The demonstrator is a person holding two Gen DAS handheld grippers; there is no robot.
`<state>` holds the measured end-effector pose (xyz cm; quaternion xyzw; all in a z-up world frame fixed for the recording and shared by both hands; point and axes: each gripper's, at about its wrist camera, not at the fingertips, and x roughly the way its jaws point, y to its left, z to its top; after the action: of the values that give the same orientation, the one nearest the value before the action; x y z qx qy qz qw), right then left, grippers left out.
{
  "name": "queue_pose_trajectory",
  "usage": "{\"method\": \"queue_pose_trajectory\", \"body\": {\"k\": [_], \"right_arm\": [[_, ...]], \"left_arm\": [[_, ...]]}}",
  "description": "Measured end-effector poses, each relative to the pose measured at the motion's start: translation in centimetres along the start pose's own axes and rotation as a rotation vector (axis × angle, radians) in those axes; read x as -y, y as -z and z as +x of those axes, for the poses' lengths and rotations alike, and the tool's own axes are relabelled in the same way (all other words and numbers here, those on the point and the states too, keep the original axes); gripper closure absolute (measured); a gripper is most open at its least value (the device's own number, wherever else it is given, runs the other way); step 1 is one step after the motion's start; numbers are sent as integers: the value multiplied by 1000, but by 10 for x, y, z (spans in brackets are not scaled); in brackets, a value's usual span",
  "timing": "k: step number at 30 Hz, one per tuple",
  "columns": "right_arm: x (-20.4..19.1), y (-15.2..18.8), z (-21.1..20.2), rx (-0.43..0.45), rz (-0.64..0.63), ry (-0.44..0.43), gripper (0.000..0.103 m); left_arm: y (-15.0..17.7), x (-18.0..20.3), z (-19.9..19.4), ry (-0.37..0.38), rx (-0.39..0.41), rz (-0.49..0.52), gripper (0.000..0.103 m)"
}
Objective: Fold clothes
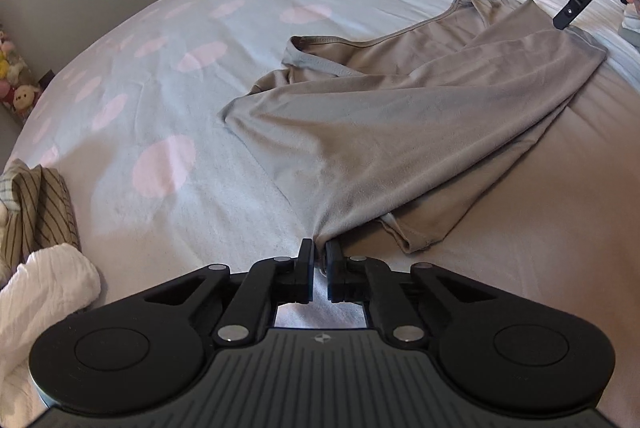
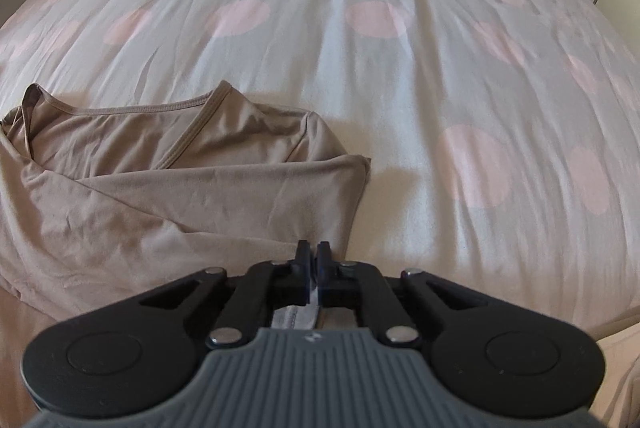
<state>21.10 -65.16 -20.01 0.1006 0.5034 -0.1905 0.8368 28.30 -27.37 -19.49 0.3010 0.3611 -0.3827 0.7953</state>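
The taupe T-shirt (image 1: 400,115) is lying half-folded on the dotted bedsheet (image 1: 168,75), looking thin, limp and slippery, best taken by hem corners. The left gripper (image 1: 319,260) is pinching its near corner; the right gripper (image 2: 313,260) is clamping its edge.
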Motion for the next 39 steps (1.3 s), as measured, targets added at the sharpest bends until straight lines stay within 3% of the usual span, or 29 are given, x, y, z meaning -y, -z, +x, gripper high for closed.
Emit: {"method": "queue_pose_trajectory", "body": {"k": [5,8,13,17,22,24,26,28,30,35,39], "right_arm": [[-3,-6,-18,94,-20,59,100],[3,-14,-13,101,2,101,100],[3,-14,2,58,-1,69,98],[13,-8,-11,104,66,66,92],[17,18,-31,102,135,-24,89],[17,30,-30,81,167,-55,72],[17,40,-24,65,207,-84,69],[16,47,-20,61,232,-107,71],[13,51,-18,67,233,-120,101],[16,48,-39,115,213,-55,103],[29,50,-37,81,250,-53,103]], "left_arm": [[-1,-2,1,0,-23,-23,100],[-1,-3,2,4,-29,-32,100],[-1,-5,2,10,-38,-48,100],[-1,-6,3,17,-39,-58,100],[-1,-6,3,18,-42,-62,100],[-1,-6,2,16,-43,-60,100],[-1,-5,2,13,-43,-57,100],[-1,-4,2,10,-43,-55,100],[-1,-4,2,8,-42,-53,100],[-3,-4,1,0,-46,-43,100],[-3,-2,1,-4,-48,-35,100]]}}
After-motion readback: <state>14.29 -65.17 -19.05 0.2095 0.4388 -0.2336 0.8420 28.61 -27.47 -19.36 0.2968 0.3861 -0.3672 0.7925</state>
